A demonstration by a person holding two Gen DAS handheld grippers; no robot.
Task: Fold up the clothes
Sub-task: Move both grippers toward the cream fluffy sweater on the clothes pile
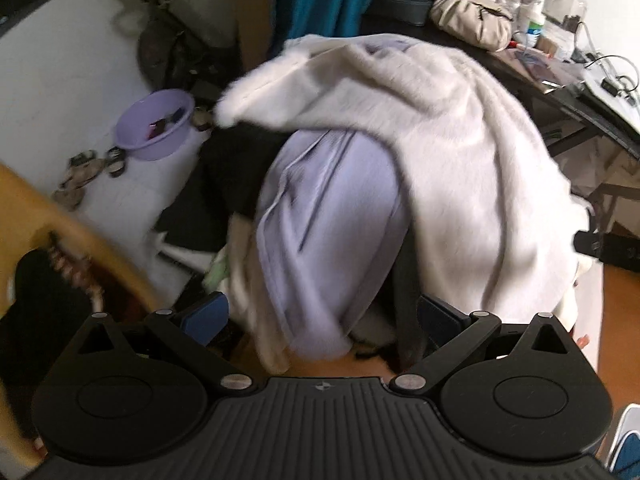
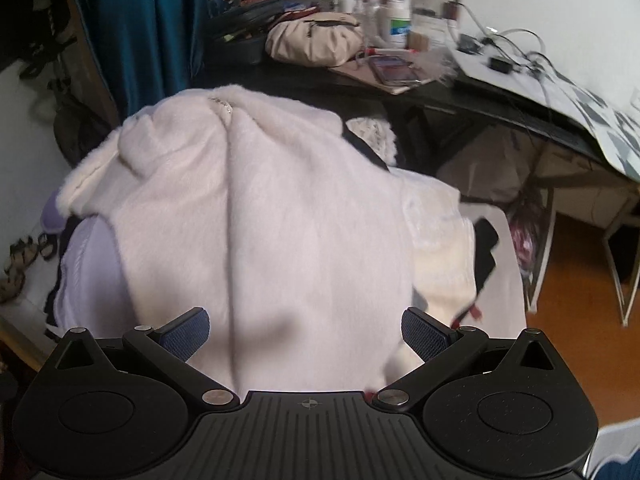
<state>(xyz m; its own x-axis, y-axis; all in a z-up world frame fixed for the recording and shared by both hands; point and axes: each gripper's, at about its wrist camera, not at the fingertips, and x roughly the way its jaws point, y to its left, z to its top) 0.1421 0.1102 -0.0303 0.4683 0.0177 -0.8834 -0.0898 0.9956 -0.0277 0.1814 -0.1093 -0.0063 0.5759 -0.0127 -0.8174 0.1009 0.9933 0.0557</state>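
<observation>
A fluffy white garment (image 1: 460, 152) lies draped over a heap of clothes, on top of a pale lilac garment (image 1: 320, 216). My left gripper (image 1: 320, 316) is open, its blue pads either side of the lilac garment's lower edge, holding nothing. In the right wrist view the white garment (image 2: 280, 216) fills the middle, with the lilac garment (image 2: 88, 264) showing at its left. My right gripper (image 2: 306, 332) is open just above the white garment's near edge, holding nothing. Dark clothes (image 1: 236, 168) lie under the heap.
A lilac basin (image 1: 154, 124) and sandals (image 1: 80, 176) are on the white floor at left. A dark desk (image 2: 500, 108) crowded with a beige bag (image 2: 316, 42), bottles and cables stands behind. A teal curtain (image 2: 140, 28) hangs at the back. A wooden edge (image 1: 60, 216) lies at left.
</observation>
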